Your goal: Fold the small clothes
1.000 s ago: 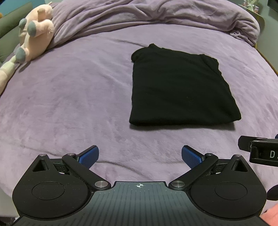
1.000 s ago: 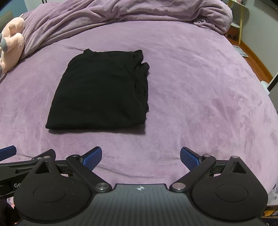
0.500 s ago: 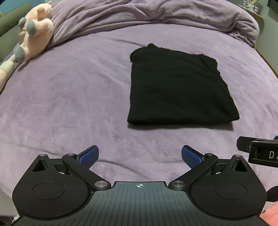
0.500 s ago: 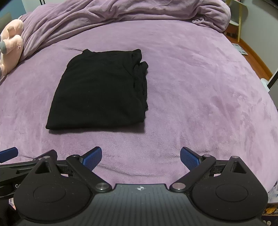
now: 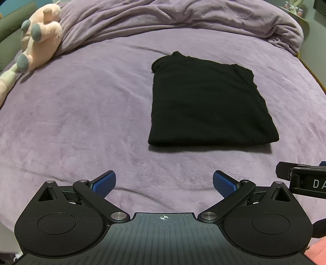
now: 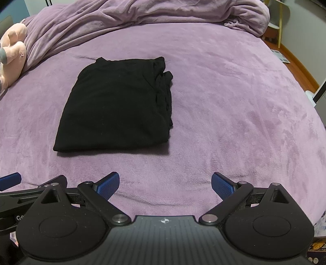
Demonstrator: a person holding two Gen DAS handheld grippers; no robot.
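A black garment (image 5: 207, 102) lies folded into a neat rectangle on the purple bed cover (image 5: 81, 114). In the right wrist view the same black garment (image 6: 120, 104) sits left of centre, with its layered edges stacked along the right side. My left gripper (image 5: 164, 182) hovers open over bare cover, short of the garment's near edge, with nothing between its blue pads. My right gripper (image 6: 165, 183) is open too, near the bed's front and slightly right of the garment. Each gripper shows at the edge of the other's view.
A pink plush toy (image 5: 34, 42) lies at the far left of the bed. A bunched purple duvet (image 5: 183, 20) runs along the back. Past the bed's right edge are wooden floor (image 6: 297, 67) and a chair (image 6: 281, 16).
Both grippers have drawn back slightly, so the garment sits a little farther up in both views. The garment itself has not moved and both grippers stay open.
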